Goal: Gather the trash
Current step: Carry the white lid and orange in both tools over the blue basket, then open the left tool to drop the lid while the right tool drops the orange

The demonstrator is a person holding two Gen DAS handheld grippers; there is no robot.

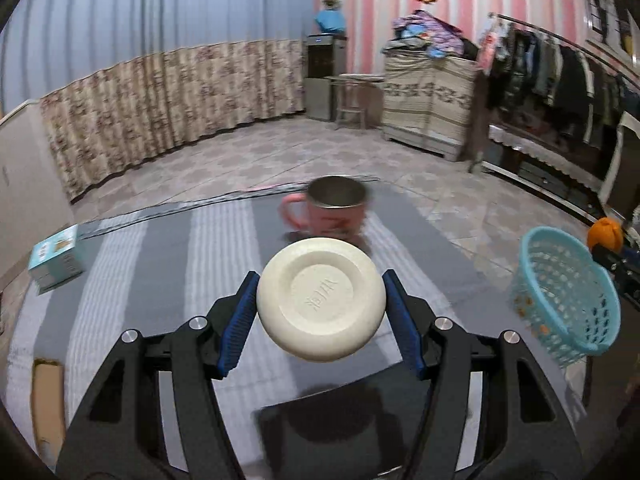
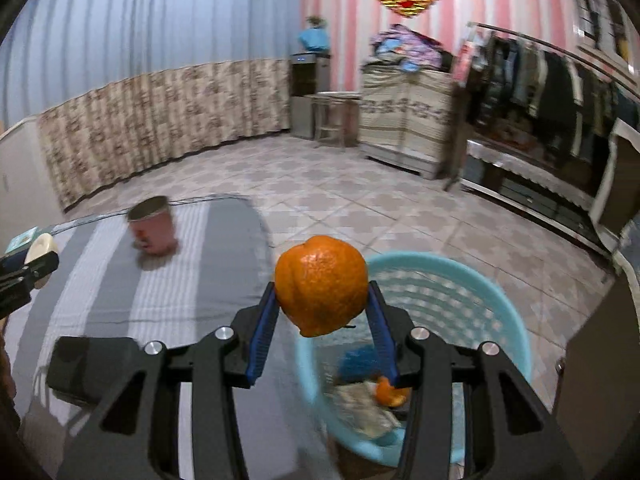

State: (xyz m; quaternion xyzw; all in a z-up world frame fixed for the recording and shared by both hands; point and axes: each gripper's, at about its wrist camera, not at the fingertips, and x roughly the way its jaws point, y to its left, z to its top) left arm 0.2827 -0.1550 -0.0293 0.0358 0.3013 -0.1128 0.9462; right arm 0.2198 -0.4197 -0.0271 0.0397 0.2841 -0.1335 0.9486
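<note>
My left gripper [image 1: 320, 300] is shut on a cream bowl [image 1: 321, 299], held bottom toward the camera above the striped table [image 1: 168, 292]. My right gripper [image 2: 322, 300] is shut on an orange peel [image 2: 321, 284] and holds it over the near rim of the light blue basket [image 2: 472, 280]. The basket holds a blue scrap, paper and a piece of orange peel [image 2: 390, 394]. In the left wrist view the basket [image 1: 568, 296] stands at the table's right edge, with the orange peel [image 1: 606, 232] and the right gripper just beyond it.
A pink mug [image 1: 334, 210] stands at the table's far edge behind the bowl; it also shows in the right wrist view [image 2: 154, 226]. A light blue box [image 1: 56, 258] sits at the table's left. A black block [image 2: 92, 364] lies near the front. Tiled floor and furniture lie beyond.
</note>
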